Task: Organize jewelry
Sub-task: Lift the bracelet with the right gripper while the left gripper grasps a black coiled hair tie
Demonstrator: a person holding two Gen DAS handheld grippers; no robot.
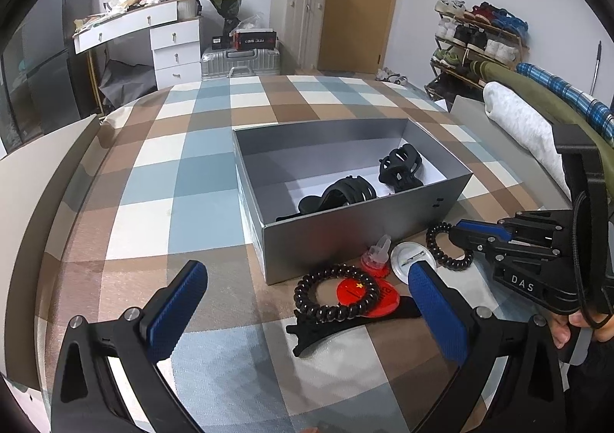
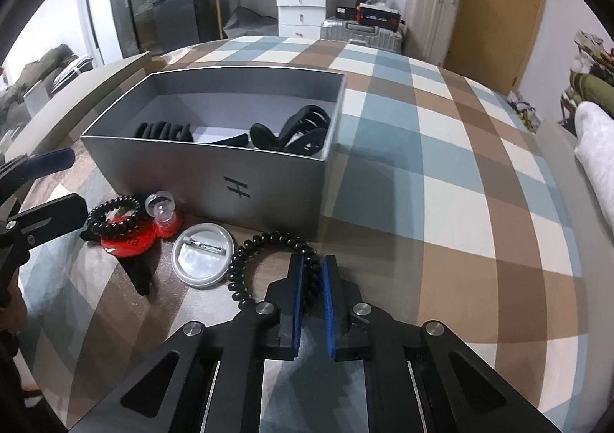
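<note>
A grey open box [image 1: 345, 229] [image 2: 215, 168] sits on the checked cloth and holds black hair claws [image 1: 401, 166] [image 2: 303, 130]. In front of it lie a black spiral hair tie [image 1: 307, 298] [image 2: 115, 220] on a red badge [image 1: 351, 293] [image 2: 128, 243], a black clip [image 1: 326, 333], a red-and-clear small piece [image 1: 378, 254] [image 2: 165, 212] and a white pin badge [image 1: 414, 260] [image 2: 202, 254]. My left gripper [image 1: 307, 302] is open around the first hair tie. My right gripper [image 2: 311, 274] [image 1: 458, 235] is shut on a second black spiral hair tie [image 2: 264, 256] [image 1: 441, 247].
The checked cloth [image 1: 172, 180] covers a bed. A box lid [image 1: 34, 180] lies at the left edge. Rolled blankets [image 1: 514, 114] lie at the right. A white desk [image 1: 153, 26], suitcases [image 1: 241, 63] and a shoe rack [image 1: 479, 34] stand beyond.
</note>
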